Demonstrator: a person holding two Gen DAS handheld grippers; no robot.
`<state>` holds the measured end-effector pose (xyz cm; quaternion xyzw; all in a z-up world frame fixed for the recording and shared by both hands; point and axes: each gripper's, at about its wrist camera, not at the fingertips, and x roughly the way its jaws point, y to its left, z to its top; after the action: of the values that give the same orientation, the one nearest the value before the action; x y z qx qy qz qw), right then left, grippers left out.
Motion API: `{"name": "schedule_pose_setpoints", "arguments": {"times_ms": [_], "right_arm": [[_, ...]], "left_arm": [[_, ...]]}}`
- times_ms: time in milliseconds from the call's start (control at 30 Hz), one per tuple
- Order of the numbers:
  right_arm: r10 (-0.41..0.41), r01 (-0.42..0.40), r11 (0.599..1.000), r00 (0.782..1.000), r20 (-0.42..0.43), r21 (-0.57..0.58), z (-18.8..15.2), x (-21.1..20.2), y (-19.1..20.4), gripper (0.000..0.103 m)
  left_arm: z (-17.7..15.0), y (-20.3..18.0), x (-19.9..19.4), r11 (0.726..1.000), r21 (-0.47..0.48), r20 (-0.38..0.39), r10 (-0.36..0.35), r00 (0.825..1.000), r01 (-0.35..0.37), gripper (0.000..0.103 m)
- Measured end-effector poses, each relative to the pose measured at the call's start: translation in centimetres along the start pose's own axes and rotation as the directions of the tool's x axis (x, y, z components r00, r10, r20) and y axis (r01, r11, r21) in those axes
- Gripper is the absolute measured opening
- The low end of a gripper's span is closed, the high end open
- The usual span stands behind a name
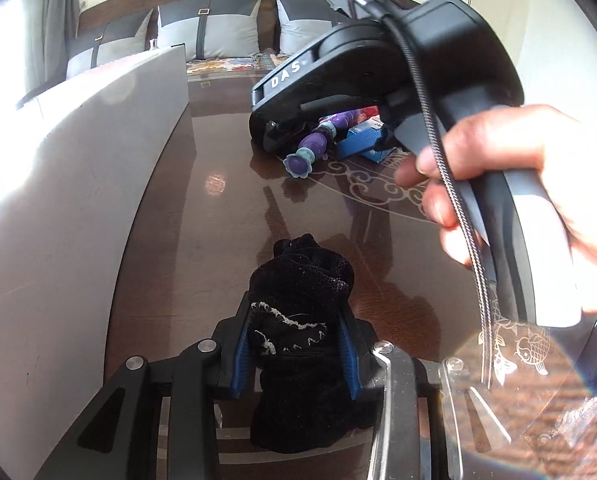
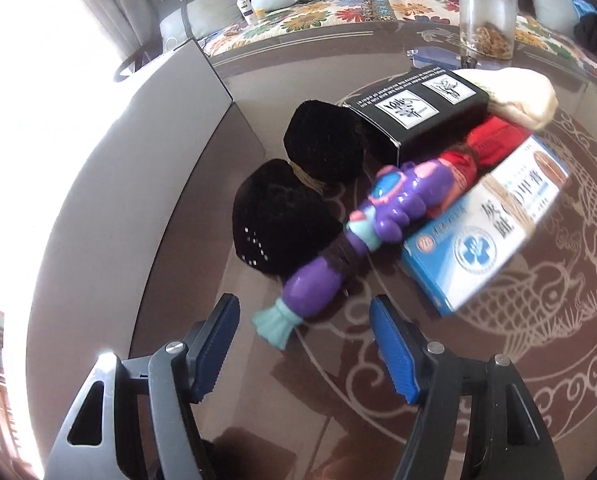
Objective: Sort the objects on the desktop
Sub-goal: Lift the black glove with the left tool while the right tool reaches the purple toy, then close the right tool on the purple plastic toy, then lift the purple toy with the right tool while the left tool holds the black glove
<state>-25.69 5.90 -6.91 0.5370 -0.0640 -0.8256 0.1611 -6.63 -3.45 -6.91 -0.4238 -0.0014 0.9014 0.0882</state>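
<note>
My left gripper (image 1: 296, 360) is shut on a black fabric pouch with pale stitching (image 1: 298, 300), held above the brown table (image 1: 218, 208). A hand (image 1: 518, 184) holds the other gripper over the pile farther back. In the right wrist view my right gripper (image 2: 304, 350) is open, and the teal end of a purple toy (image 2: 338, 248) lies just between its fingertips, untouched by the pads. The toy (image 1: 318, 144) leans on a blue and white box (image 2: 486, 232). Two black fabric bundles (image 2: 286, 224) lie to its left. A black box (image 2: 418, 108) lies behind.
A tall pale bin wall (image 2: 138, 160) stands along the table's left side, also seen as the pale bin wall (image 1: 78, 200). A red item (image 2: 490, 140) and a cream cloth (image 2: 514, 92) lie behind the blue box. A glass jar (image 2: 486, 16) stands at the far edge.
</note>
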Motion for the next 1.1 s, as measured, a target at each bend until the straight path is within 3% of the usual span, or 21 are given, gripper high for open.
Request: {"name": "schedule_pose_setpoints", "arguments": {"times_ms": [133,167,367,667,733,933,1100], "right_arm": [[-0.047,0.048,0.997,0.999,0.007,-0.058,1.1,1.0,1.3,0.066],[-0.057,0.058,0.995,0.998,0.012,-0.077,1.2,1.1,1.4,0.050],[-0.023,0.026,0.992,0.999,0.028,-0.121,-0.3,0.1,0.4,0.034],[-0.017,0.023,0.986,0.999,0.037,-0.165,-5.4,-3.5,-3.2,0.030],[-0.008,0.014,0.987,0.999,0.038,-0.163,-6.7,-4.4,-4.4,0.023],[0.005,0.005,0.992,0.997,0.080,-0.128,-10.9,-7.8,-8.2,0.023],[-0.034,0.041,0.993,0.998,0.062,-0.114,-11.2,-8.6,-9.1,0.037]], "left_arm": [[0.1,-0.5,0.2,0.999,0.023,0.004,0.031,1.000,-0.031,0.036],[0.0,-0.6,0.2,0.999,0.022,0.007,0.034,0.999,-0.034,0.036],[-0.1,-0.8,0.3,0.998,0.029,0.016,0.049,0.999,-0.050,0.036],[-0.2,-0.7,0.2,0.998,0.030,0.023,0.046,0.999,-0.047,0.036],[-0.1,-0.6,0.3,0.999,0.029,0.025,0.043,0.999,-0.044,0.036],[-0.1,-0.3,0.1,1.000,-0.009,0.021,0.028,0.999,-0.028,0.036],[0.0,0.2,-0.1,0.999,-0.033,0.002,0.010,1.000,-0.010,0.036]]}}
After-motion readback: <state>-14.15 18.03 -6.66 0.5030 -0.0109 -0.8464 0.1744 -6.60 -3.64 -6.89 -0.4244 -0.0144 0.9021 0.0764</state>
